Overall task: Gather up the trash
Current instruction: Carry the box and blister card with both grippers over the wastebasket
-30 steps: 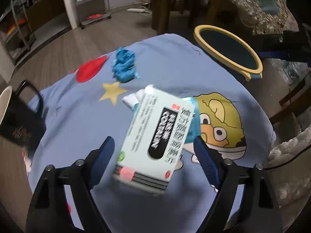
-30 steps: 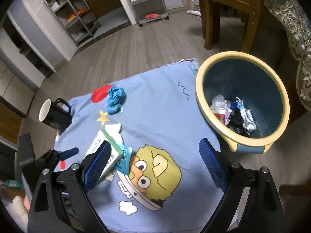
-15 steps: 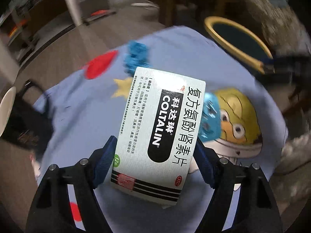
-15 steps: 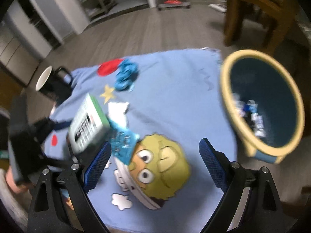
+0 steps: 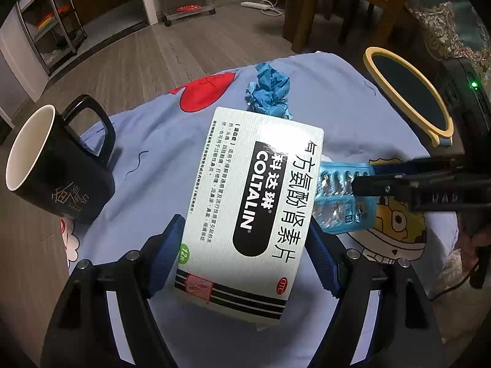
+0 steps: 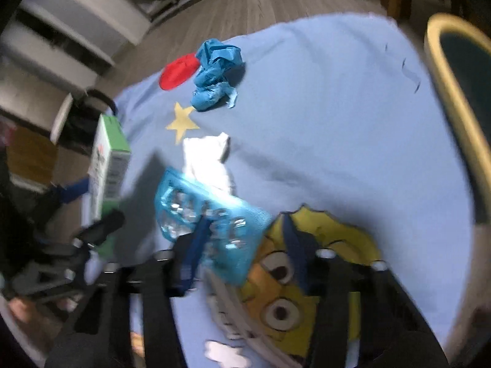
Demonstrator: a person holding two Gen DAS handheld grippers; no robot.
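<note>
My left gripper (image 5: 244, 227) is shut on a white medicine box (image 5: 251, 202), held off the blue cartoon cloth (image 5: 159, 141); the box (image 6: 107, 165) shows edge-on at the left of the right wrist view. My right gripper (image 6: 245, 239) is low over a blue blister pack (image 6: 214, 224) and its jaws are closing. The pack lies between the fingers, and the right pad still stands clear of it. From the left wrist view the right gripper (image 5: 368, 178) reaches in over the blister pack (image 5: 343, 205). Crumpled blue trash (image 6: 214, 76) and a white paper scrap (image 6: 208, 159) lie farther back.
A yellow-rimmed bin (image 5: 368, 55) stands off the cloth's right edge, also blurred as the bin (image 6: 454, 98). A black mug (image 5: 58, 171) sits at the cloth's left edge. A wooden chair (image 5: 337, 0) and wire shelves stand on the floor behind.
The left gripper closed on the medicine box and raised it off the cloth. The right gripper dropped toward the blister pack and its jaws narrowed around it.
</note>
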